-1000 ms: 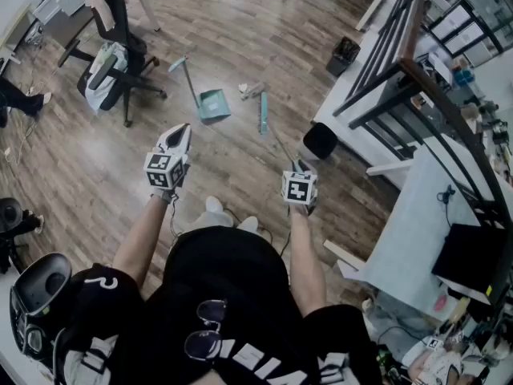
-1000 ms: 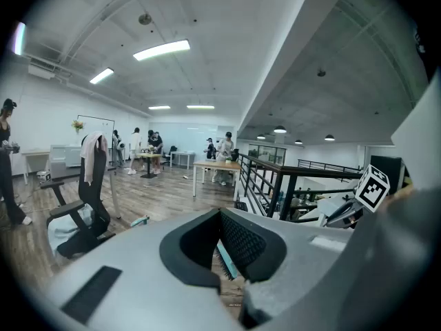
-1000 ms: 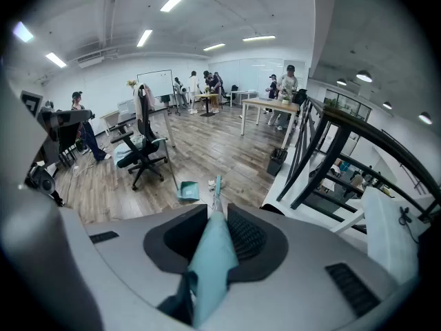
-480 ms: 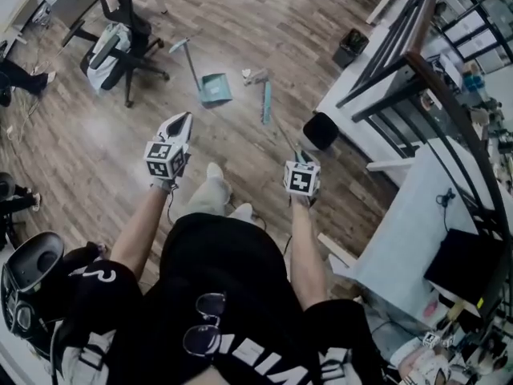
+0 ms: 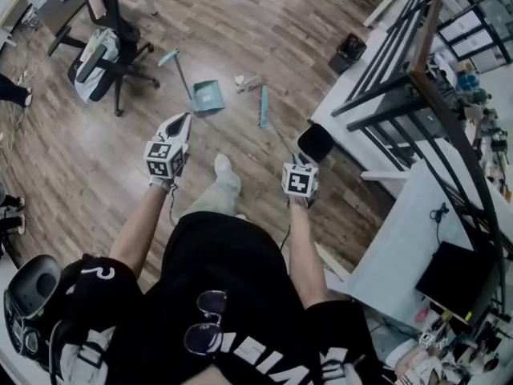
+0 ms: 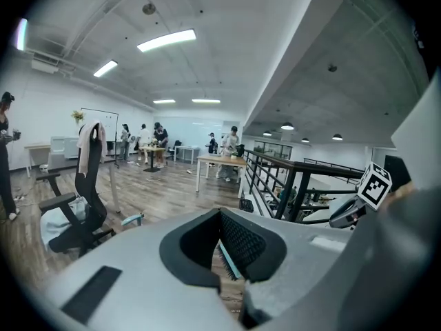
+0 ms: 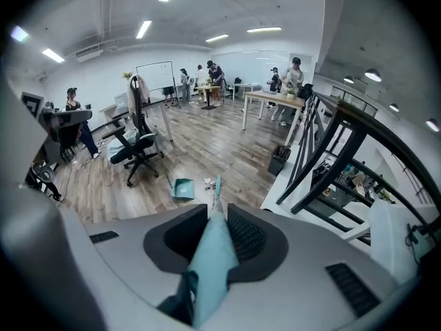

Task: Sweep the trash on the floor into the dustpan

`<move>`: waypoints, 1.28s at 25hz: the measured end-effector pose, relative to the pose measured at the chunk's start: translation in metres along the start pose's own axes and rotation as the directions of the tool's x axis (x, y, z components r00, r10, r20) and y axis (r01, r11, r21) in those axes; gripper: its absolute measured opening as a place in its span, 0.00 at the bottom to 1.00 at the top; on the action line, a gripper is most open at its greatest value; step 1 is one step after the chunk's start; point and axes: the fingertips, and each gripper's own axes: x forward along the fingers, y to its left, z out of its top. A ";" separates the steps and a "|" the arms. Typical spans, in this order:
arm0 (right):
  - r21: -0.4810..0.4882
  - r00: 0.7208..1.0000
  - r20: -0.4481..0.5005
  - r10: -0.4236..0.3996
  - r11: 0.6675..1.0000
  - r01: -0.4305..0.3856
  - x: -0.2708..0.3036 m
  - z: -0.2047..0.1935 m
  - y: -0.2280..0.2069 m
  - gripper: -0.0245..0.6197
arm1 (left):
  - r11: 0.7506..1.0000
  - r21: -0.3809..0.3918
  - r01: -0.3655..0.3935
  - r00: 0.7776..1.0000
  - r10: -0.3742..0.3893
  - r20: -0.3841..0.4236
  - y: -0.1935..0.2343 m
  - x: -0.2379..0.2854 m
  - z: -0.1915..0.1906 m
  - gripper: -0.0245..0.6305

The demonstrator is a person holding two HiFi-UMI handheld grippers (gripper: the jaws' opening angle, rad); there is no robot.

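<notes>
A teal dustpan [image 5: 206, 97] stands on the wood floor with its long handle [image 5: 176, 69] leaning up to the left. Small pale trash [image 5: 248, 81] lies just right of it. The teal broom head [image 5: 262, 107] rests on the floor beside the trash, and its thin handle runs back to my right gripper [image 5: 300, 164], which is shut on it. In the right gripper view the teal handle [image 7: 209, 261] lies between the jaws, with the dustpan [image 7: 183, 188] and the trash [image 7: 207, 183] ahead. My left gripper [image 5: 183, 125] is held over the floor, shut and holding nothing.
An office chair [image 5: 106, 50] with a bag stands at the far left. A black bin [image 5: 317, 141] sits by the white desk [image 5: 417, 215] and dark railing [image 5: 401, 79] on the right. A black basket [image 5: 346, 52] is farther off. My foot [image 5: 224, 167] is stepped forward.
I have walked a step toward the dustpan, one foot now forward between the grippers. Both grippers keep their pose; the right still holds the broom handle.
</notes>
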 end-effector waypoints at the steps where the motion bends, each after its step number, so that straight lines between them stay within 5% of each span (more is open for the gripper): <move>1: -0.002 1.000 0.000 -0.006 1.000 0.006 0.008 0.013 -0.002 0.17 | 1.000 -0.003 0.002 1.000 -0.002 -0.004 0.008 0.013 0.004 0.04; 13: -0.061 0.999 -0.024 -0.034 0.998 0.032 0.094 0.143 0.000 0.17 | 0.999 -0.054 0.008 0.999 -0.010 -0.043 0.095 0.123 0.038 0.04; 22: -0.096 0.998 -0.061 0.028 0.995 -0.034 0.163 0.209 -0.005 0.17 | 0.991 -0.103 -0.086 0.993 0.076 -0.095 0.138 0.165 0.037 0.04; 32: -0.143 0.991 -0.093 0.098 0.983 -0.111 0.260 0.303 -0.062 0.17 | 0.973 -0.145 -0.180 0.978 0.161 -0.136 0.145 0.280 0.072 0.04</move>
